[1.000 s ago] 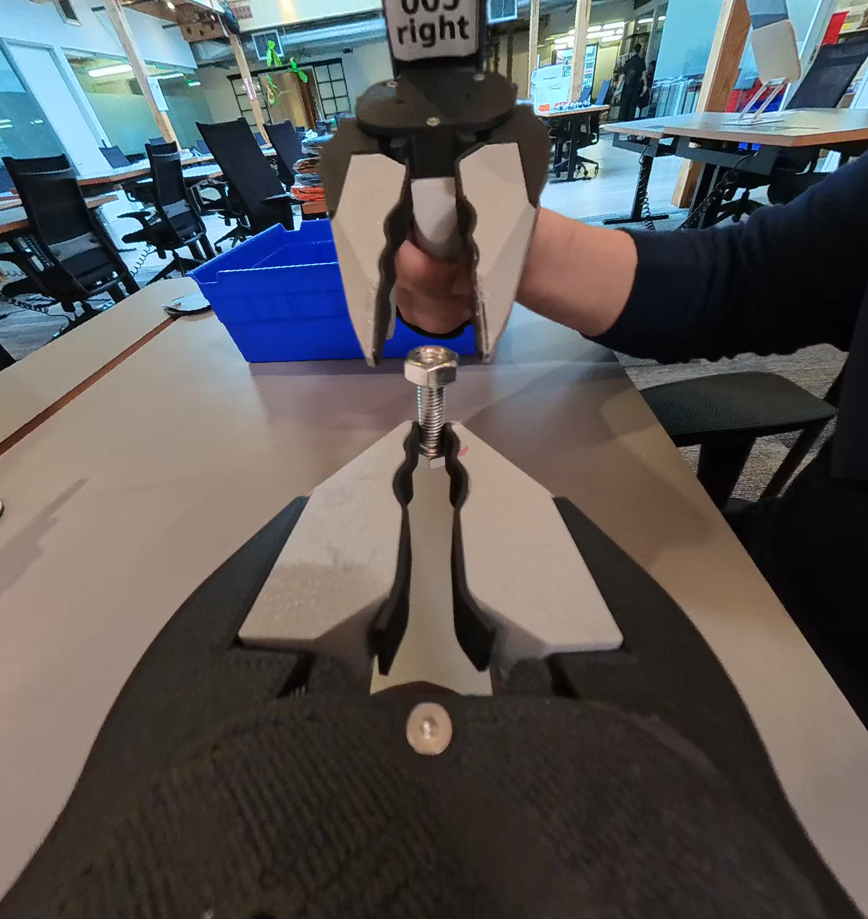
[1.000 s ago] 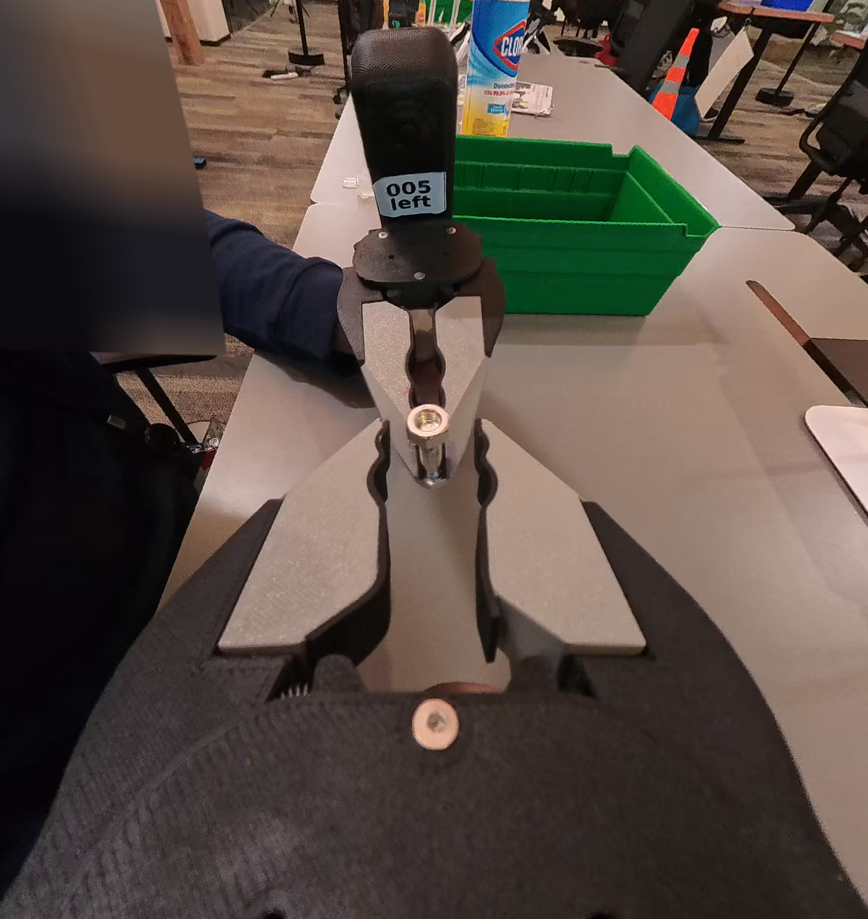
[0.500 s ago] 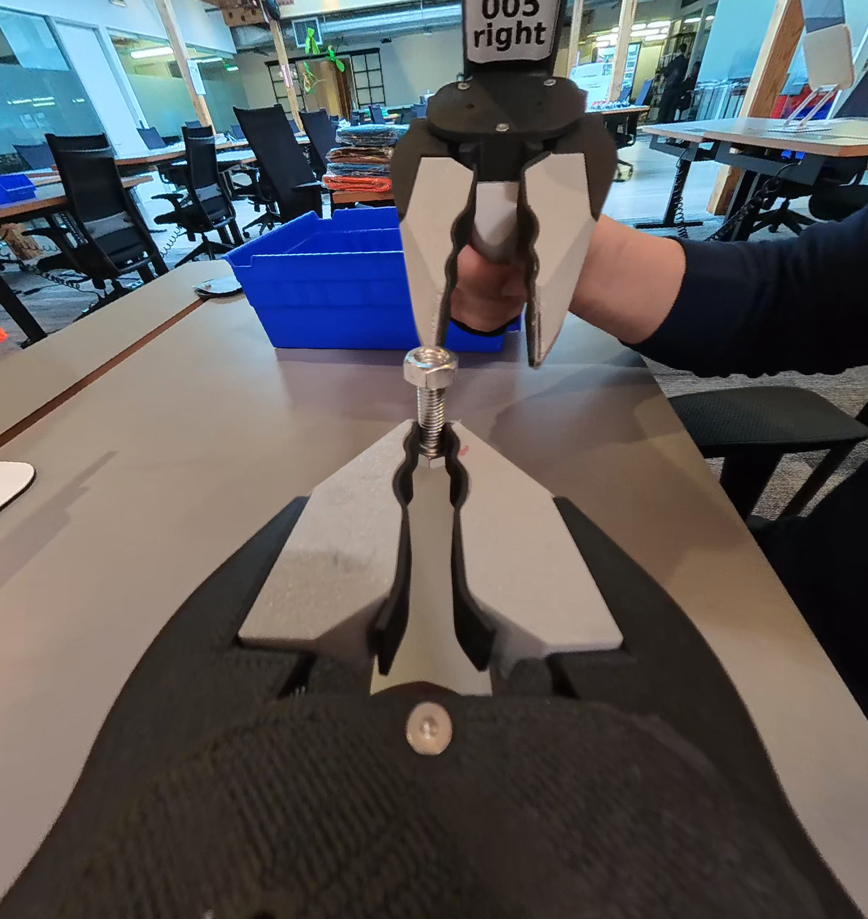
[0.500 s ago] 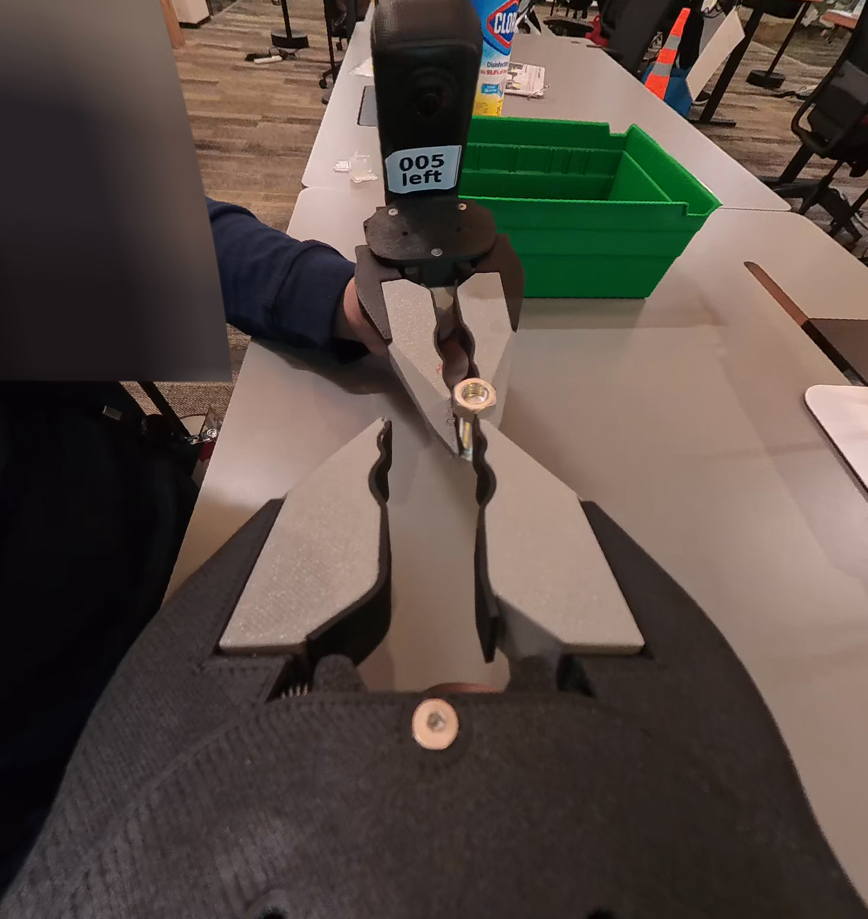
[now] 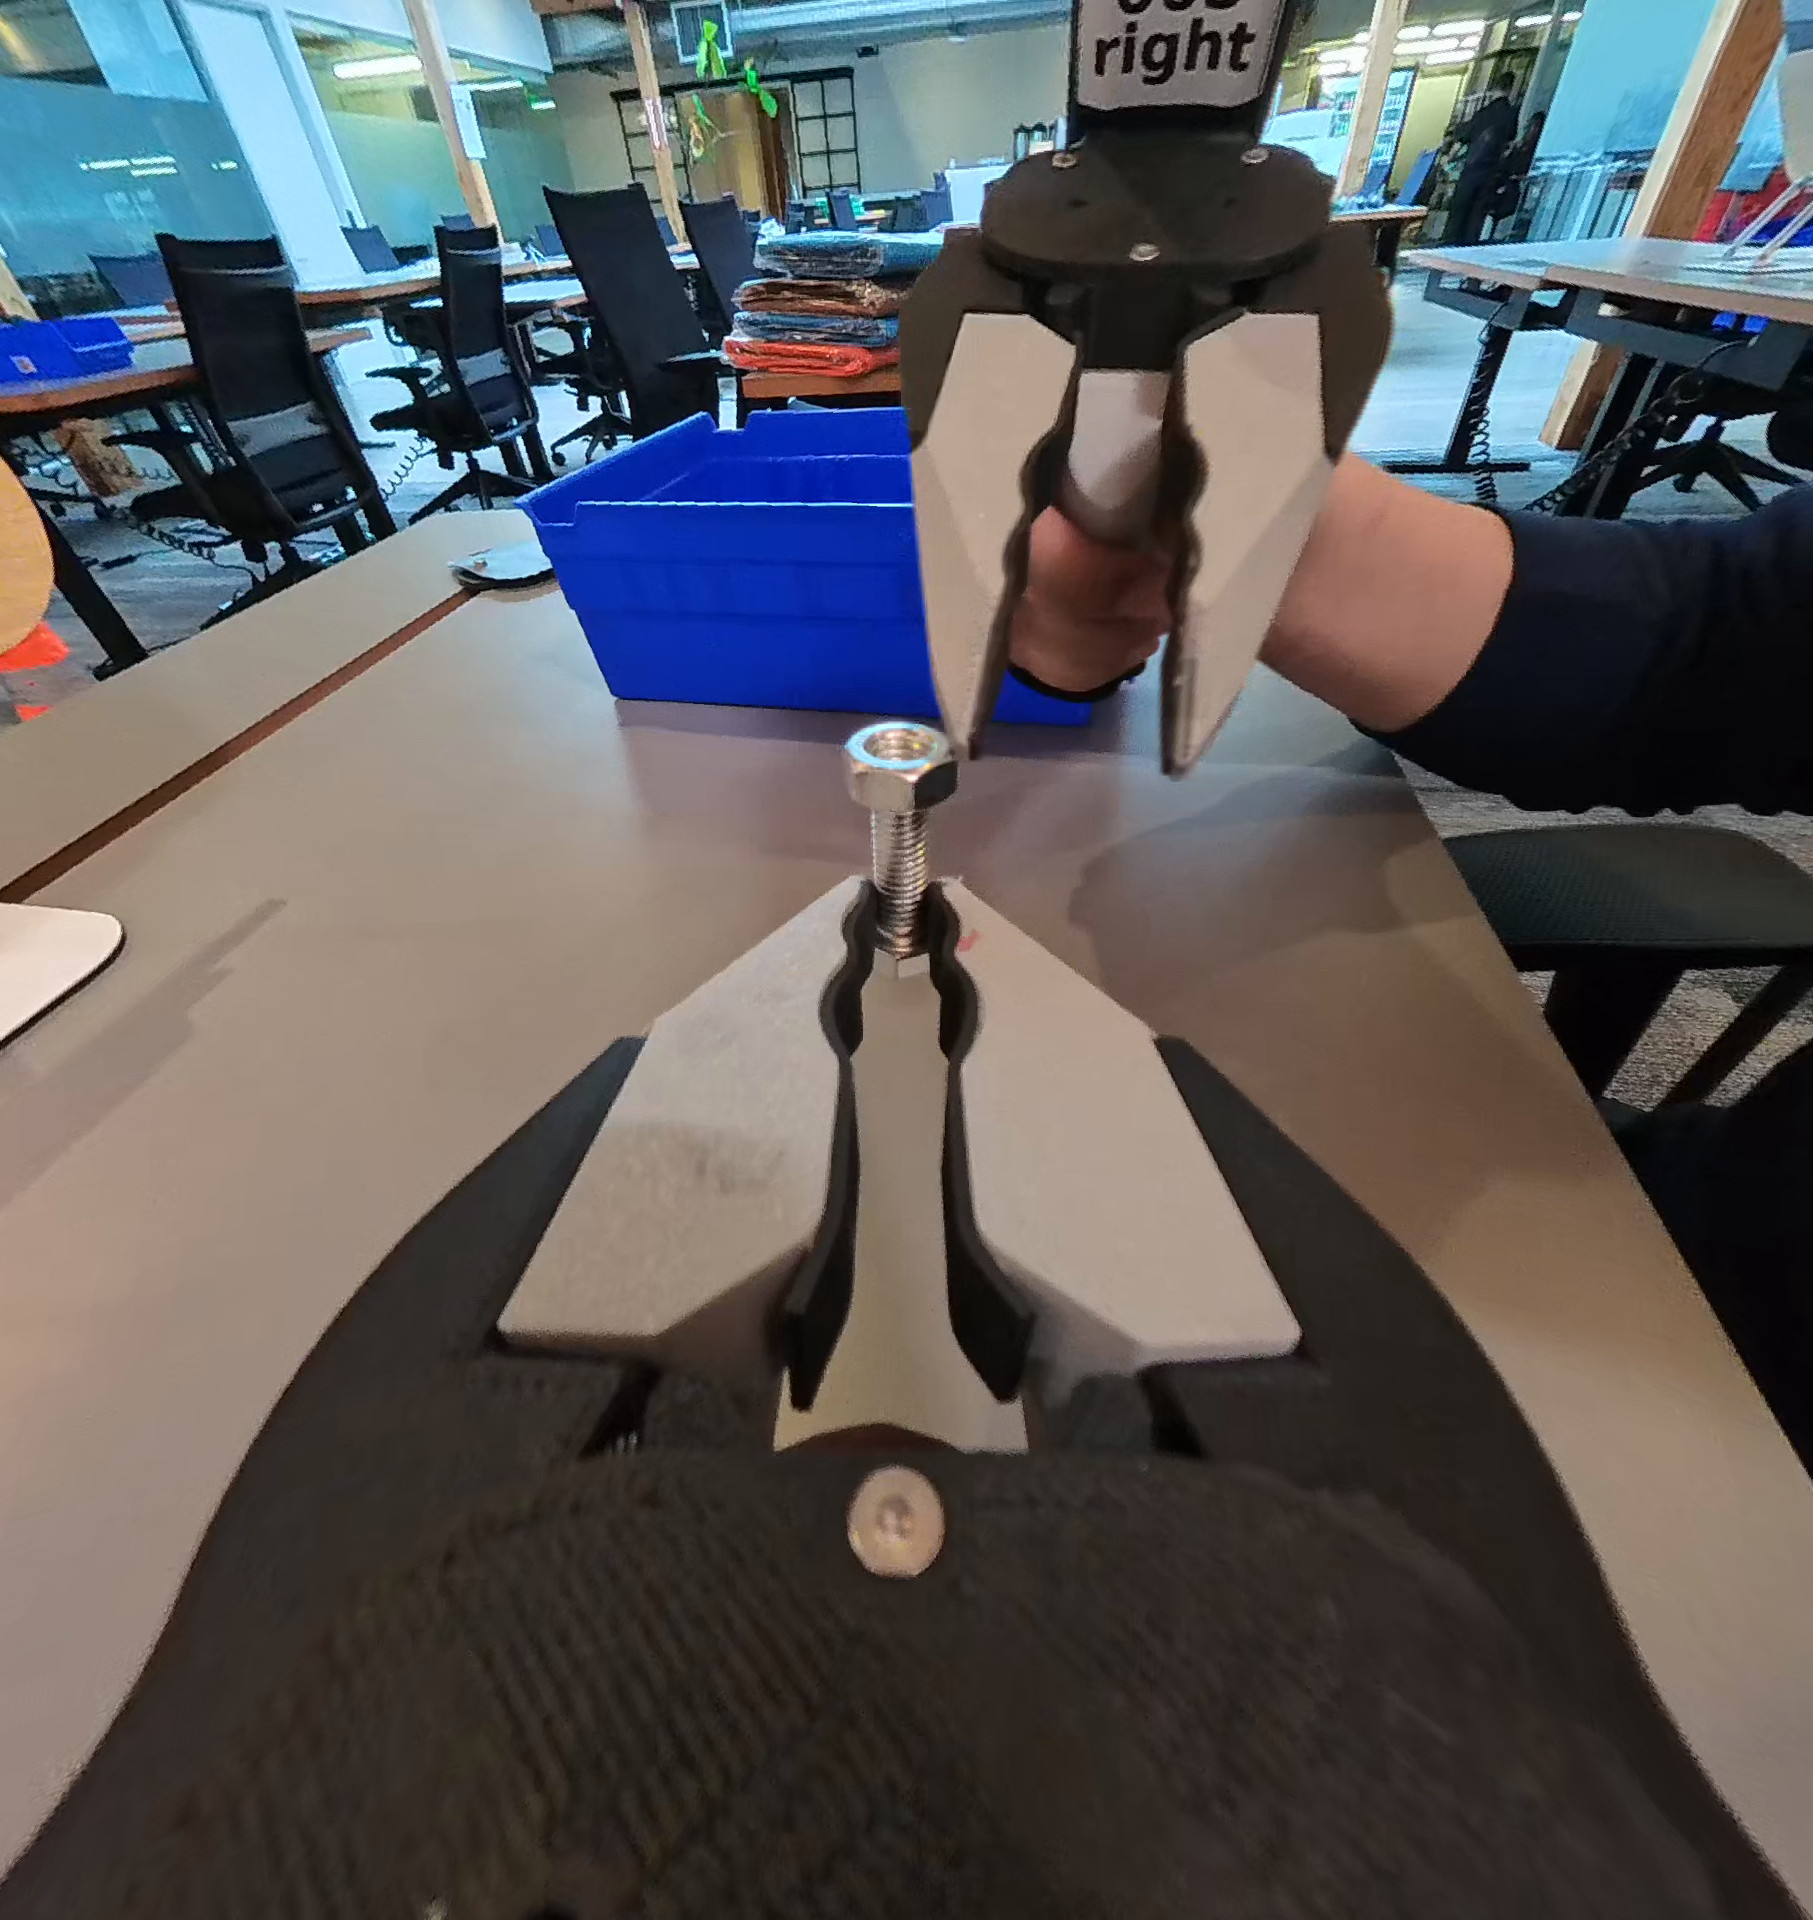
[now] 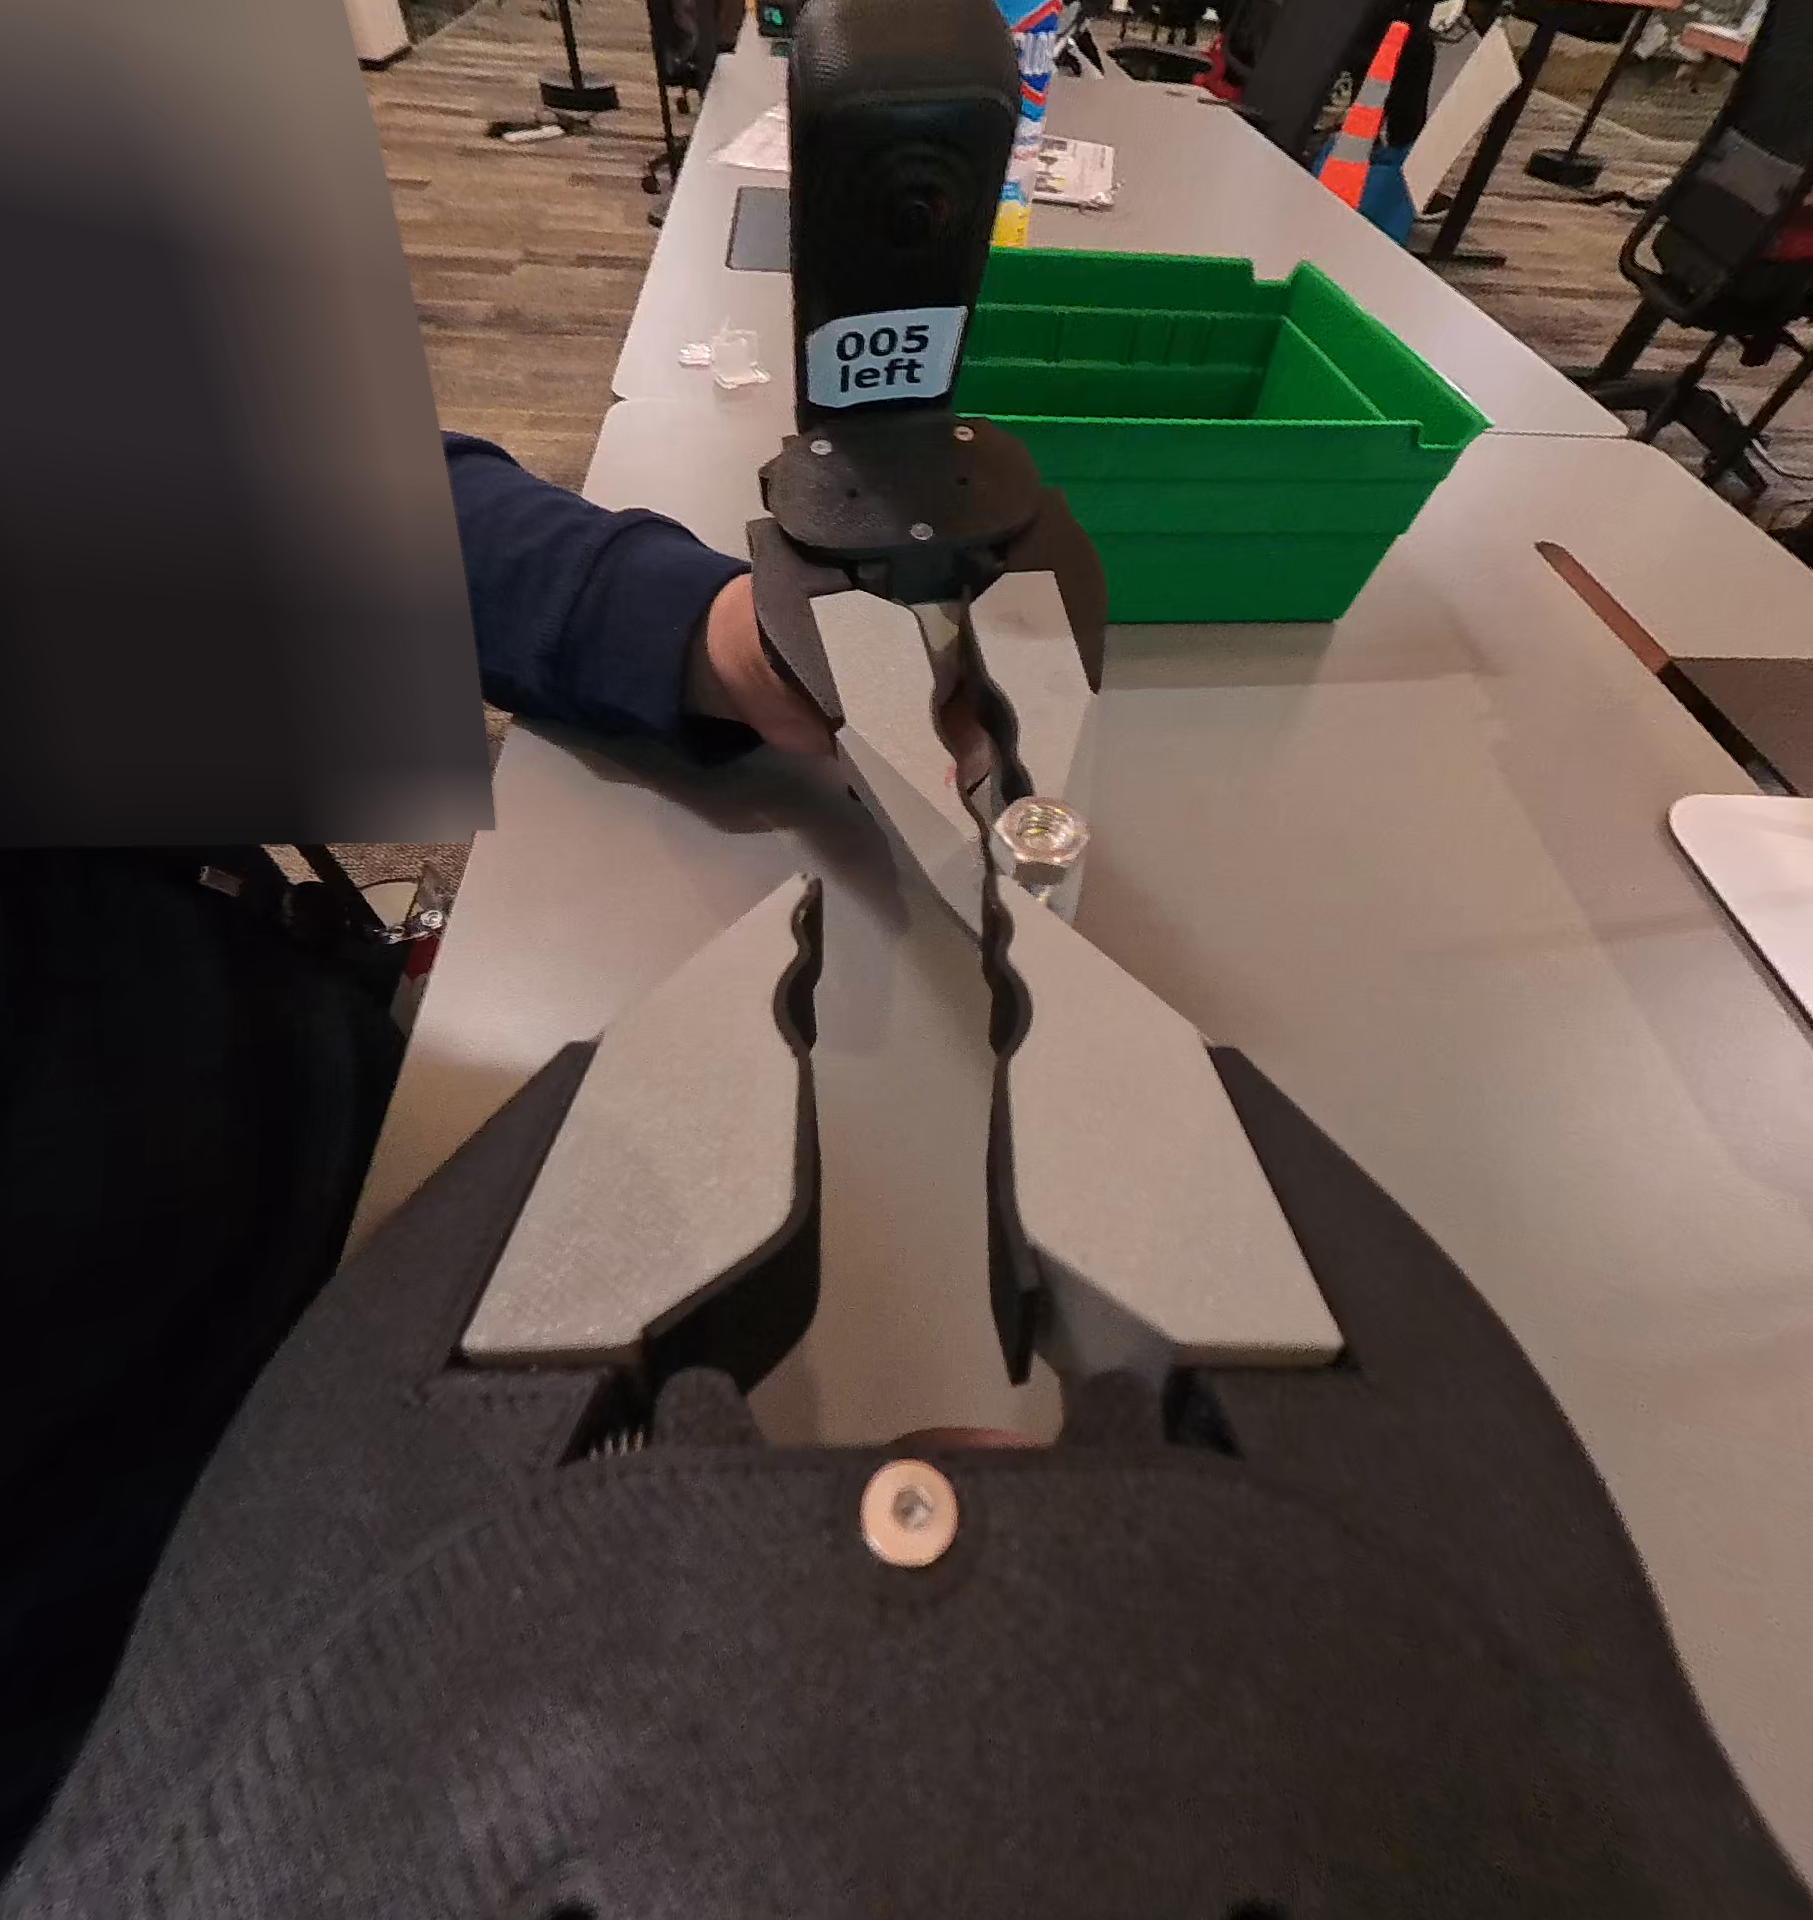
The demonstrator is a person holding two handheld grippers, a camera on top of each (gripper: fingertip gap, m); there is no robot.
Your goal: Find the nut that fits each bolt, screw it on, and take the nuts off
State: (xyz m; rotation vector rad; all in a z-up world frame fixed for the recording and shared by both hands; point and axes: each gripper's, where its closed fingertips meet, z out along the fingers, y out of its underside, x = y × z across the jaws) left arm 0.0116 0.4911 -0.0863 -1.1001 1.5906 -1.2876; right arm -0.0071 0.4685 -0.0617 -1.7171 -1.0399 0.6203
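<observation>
My left gripper (image 5: 900,940) is shut on a steel bolt (image 5: 900,883) near its head and holds it upright above the grey table (image 5: 362,883). A hex nut (image 5: 900,764) sits on the bolt's top end; it also shows in the right wrist view (image 6: 1039,831). My right gripper (image 6: 902,902) is open and empty. In the right wrist view the nut lies just outside its right fingertip (image 6: 997,914). In the left wrist view the right gripper (image 5: 1073,748) points down, just to the right of the nut and about level with it.
A blue bin (image 5: 756,561) stands on the table behind the bolt. A green bin (image 6: 1193,468) stands behind the left gripper. A white board (image 6: 1785,904) lies at the table's side. A person's sleeves reach in from the table's edge. Office chairs and desks stand beyond. Less than 4 cm separates the two grippers' tips.
The right gripper, which had the nut between its open fingertips, has slid sideways off it. The nut now sits outside its right finger. The left gripper still holds the bolt.
</observation>
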